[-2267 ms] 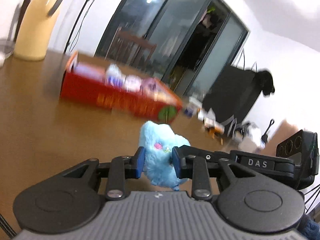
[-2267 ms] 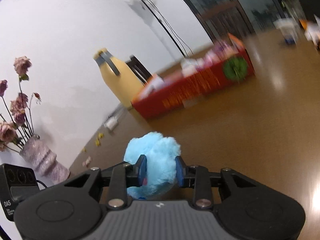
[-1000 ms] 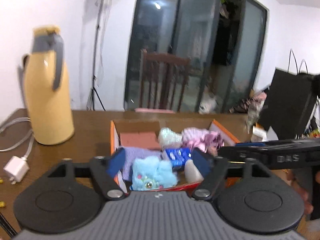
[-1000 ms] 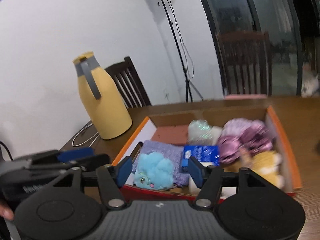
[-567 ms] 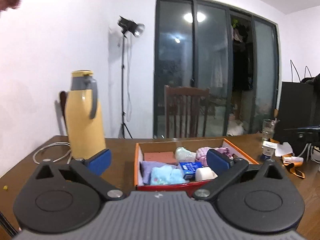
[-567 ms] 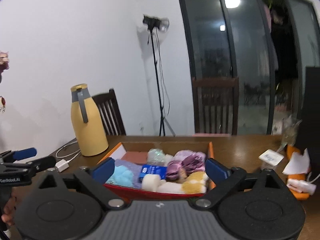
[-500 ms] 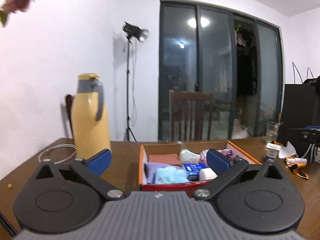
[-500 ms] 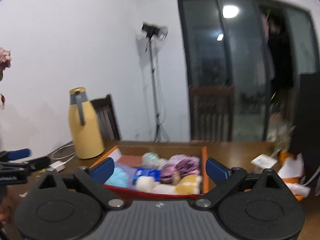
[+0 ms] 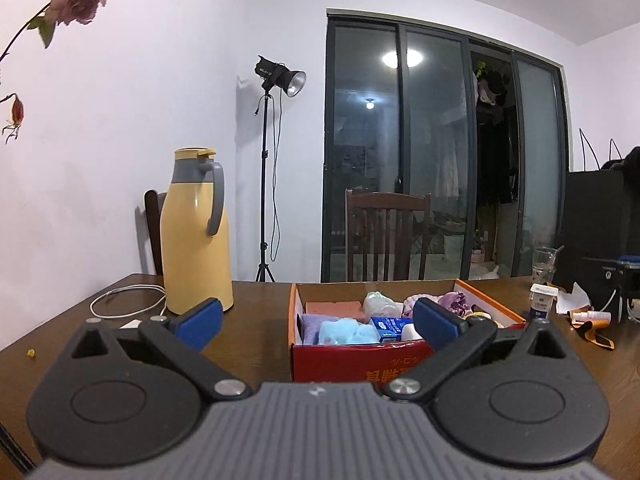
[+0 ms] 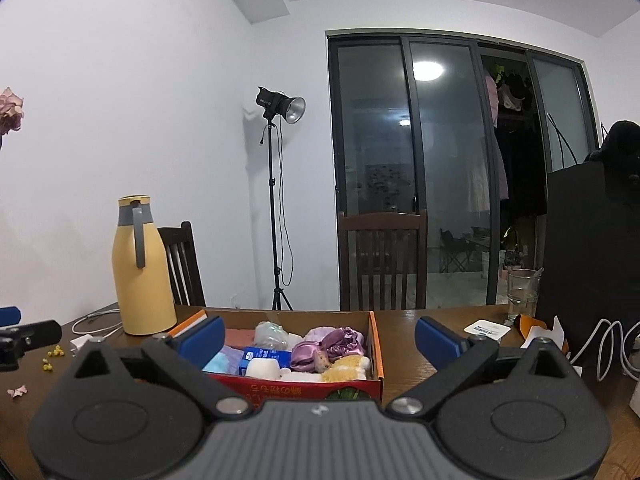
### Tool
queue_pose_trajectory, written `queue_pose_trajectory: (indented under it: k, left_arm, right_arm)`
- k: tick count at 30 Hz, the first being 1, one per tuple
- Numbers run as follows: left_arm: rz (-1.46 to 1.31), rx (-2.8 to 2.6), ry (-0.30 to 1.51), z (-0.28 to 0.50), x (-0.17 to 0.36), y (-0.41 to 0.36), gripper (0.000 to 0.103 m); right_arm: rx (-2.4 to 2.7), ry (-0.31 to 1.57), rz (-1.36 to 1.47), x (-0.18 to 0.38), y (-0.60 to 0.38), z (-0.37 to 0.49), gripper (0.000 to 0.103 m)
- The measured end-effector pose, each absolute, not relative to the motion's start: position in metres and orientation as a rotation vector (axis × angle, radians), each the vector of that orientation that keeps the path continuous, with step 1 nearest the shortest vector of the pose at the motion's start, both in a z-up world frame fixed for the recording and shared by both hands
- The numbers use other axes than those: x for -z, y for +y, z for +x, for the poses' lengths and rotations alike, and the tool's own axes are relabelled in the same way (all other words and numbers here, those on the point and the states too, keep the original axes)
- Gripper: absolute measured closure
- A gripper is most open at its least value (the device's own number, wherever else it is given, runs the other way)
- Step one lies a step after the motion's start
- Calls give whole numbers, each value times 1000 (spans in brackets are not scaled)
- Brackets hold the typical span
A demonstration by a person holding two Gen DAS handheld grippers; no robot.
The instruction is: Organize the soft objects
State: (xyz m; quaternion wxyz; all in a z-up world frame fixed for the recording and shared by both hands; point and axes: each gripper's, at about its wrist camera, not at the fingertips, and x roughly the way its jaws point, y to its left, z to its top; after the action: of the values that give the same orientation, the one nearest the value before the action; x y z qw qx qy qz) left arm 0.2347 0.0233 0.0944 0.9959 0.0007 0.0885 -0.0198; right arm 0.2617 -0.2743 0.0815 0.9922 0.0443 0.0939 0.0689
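Two hand-held black grippers with blue finger pads look across a brown wooden table [image 9: 256,336] toward a red and orange cardboard box [image 9: 340,364] that stands open on it. The left gripper [image 9: 316,320] has its jaws spread wide with nothing between the pads; its blue pads frame the box from either side in the left wrist view. The right gripper [image 10: 318,338] is spread just as wide and also holds nothing. Inside the box lies a fluffy light blue plush toy [image 9: 348,331] near the front left, resting against a folded lilac knitted cloth [image 9: 310,326]. Beside the toy sits a small blue and white carton [image 10: 262,357], and in front of that a white foam block [image 10: 262,369]. Further right are a crumpled shiny purple fabric [image 10: 330,346] and a yellow fuzzy toy [image 10: 348,364]. A flat salmon-pink slab [image 9: 334,307] lies at the back of the box. To the left of the box stands a tall yellow thermos jug with a grey handle [image 9: 196,232], with a looped white cable [image 9: 128,300] beside it. A clear drinking glass [image 10: 522,290] stands on the table's right side. Behind the table are a dark wooden chair [image 9: 386,236], a studio lamp on a black stand [image 9: 280,78] and dark glass sliding doors [image 9: 440,152].
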Motion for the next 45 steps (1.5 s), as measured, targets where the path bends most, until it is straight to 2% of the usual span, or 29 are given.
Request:
queue_pose_trajectory:
  k: [10,16,21,28,45]
  left_arm:
    - [-34,13,142,141,-94,17,0]
    - [-30,-3,162,80,-71,17,0]
    - [-31,-23,192,40,-49,13,0]
    - [26,2,205,18,-38,2,0]
    - [31,24,173,16,-44,-3,0]
  right_arm:
    - [-197,258,50,-63,-265,187,1]
    - [-243,264,5,-41,-249,124,1]
    - [-202,293,87,-22,-246,74,1]
    - [-197,308,74,-10,-235,32,1]
    - [-226,305,63,-15,-231,36,1]
